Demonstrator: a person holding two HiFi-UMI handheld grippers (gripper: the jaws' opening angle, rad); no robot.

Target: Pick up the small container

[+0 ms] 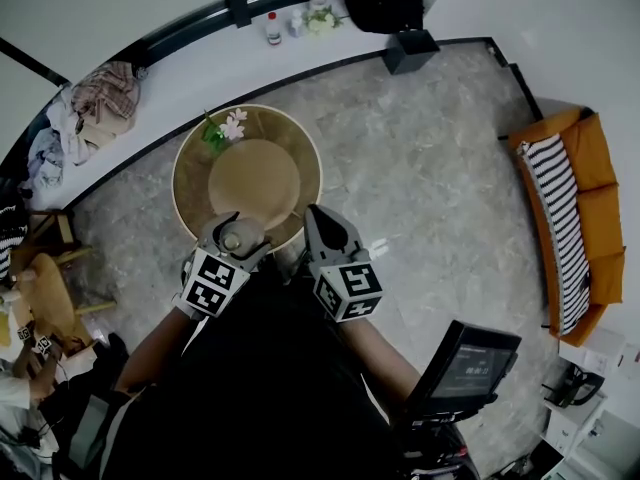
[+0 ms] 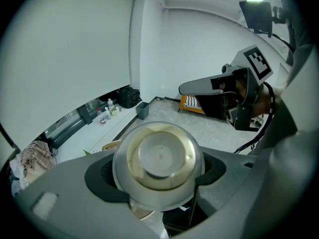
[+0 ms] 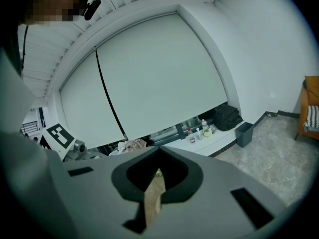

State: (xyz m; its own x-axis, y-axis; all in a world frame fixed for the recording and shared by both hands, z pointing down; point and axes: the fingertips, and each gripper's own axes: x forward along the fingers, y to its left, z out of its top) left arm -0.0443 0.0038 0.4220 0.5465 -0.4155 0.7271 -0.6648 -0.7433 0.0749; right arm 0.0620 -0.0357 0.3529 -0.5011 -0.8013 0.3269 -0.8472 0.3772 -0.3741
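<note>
l gripper [image 2: 160,182] clamps container [image 2: 159,156]; r gripper [image 3: 154,185] pinched, empty. smooth round wall could slip, dropping onto table [image 1: 258,180] at 12.

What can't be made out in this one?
Contents of the small container: left gripper view shows only one round end; in the head view the left gripper covers it.
Near rim of the table: head view, behind the left gripper and right gripper.
Labels on bottles: head view, too small.
</note>
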